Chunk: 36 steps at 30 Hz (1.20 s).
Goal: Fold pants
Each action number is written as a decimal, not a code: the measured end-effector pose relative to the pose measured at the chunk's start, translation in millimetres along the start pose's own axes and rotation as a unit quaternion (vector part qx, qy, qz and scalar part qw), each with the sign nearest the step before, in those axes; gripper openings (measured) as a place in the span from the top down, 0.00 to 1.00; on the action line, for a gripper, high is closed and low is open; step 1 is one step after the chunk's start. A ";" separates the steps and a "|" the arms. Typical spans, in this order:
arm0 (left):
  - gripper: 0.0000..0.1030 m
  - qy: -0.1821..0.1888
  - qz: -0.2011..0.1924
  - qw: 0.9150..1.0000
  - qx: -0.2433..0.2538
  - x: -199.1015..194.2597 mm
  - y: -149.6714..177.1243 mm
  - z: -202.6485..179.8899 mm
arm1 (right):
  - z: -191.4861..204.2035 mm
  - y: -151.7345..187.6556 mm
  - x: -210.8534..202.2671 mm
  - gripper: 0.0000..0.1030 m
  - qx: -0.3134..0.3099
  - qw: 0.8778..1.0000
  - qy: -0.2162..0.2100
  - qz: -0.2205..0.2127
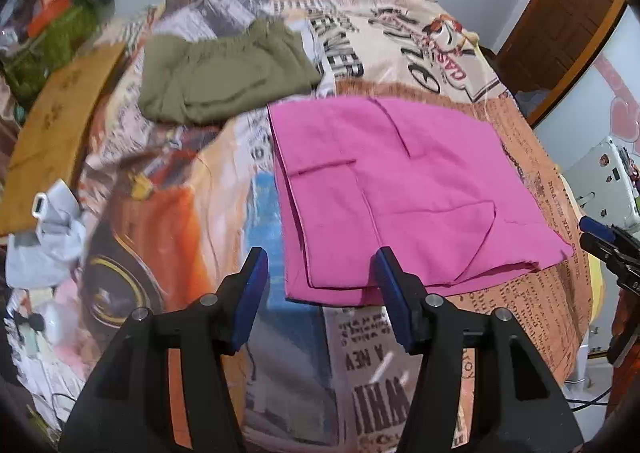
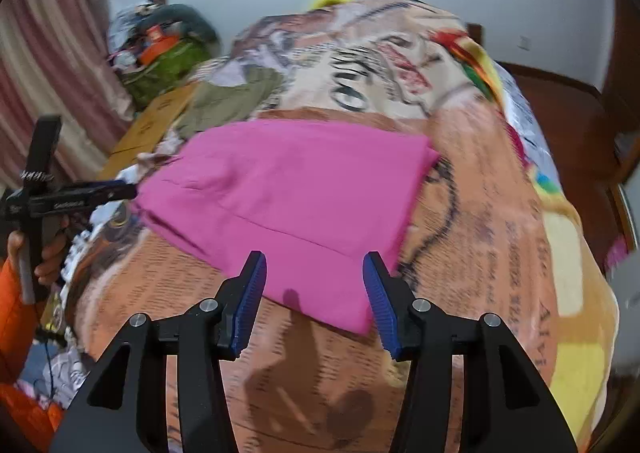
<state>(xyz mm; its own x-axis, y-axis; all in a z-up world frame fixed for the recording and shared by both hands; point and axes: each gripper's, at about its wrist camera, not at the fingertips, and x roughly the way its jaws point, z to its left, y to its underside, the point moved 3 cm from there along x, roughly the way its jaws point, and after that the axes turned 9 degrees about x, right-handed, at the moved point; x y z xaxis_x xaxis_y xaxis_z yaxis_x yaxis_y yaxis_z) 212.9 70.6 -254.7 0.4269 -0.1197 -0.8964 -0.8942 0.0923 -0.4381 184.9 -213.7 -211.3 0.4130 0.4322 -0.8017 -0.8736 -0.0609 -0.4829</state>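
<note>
Your left claw [image 1: 320, 265] stands with its blue-padded jaws apart and nothing between them, hovering over the near left corner of the folded bright pink cotton pants [image 1: 400, 189]. Your right claw [image 2: 314, 269] is likewise parted and empty, just above the near right corner of the same pants [image 2: 288, 189].

The pants lie flat on the bed's printed newspaper-pattern blanket [image 1: 192, 213], folded into a broad rectangle. In the left wrist view its long axis runs from near left to far right, with pocket seams and stacked layer edges showing along the near left side. The right wrist view shows it as a smooth slab with one crease.

Only the left wrist view shows your right claw's blue tip at the right edge. Only the right wrist view shows your left hand [image 2: 48, 249] gripping its handle, with an orange sleeve [image 2: 16, 317].

Farther off, a crumpled olive green garment [image 1: 224, 73] lies on the blanket beside a brown cardboard sheet [image 1: 60, 121].
</note>
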 end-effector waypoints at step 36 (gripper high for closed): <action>0.55 -0.038 -0.001 0.998 0.041 8.3 6.6 -9.0 | -19.1 21.4 44.9 0.99 0.002 0.999 0.032 0.015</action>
<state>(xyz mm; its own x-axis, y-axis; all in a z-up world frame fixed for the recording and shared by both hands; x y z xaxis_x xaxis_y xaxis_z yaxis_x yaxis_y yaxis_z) 209.3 61.3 -264.4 0.4412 -0.0440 -0.8963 -0.8801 0.1741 -0.4418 189.6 -212.8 -264.3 0.4026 0.3719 -0.8364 -0.8866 -0.0690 -0.4574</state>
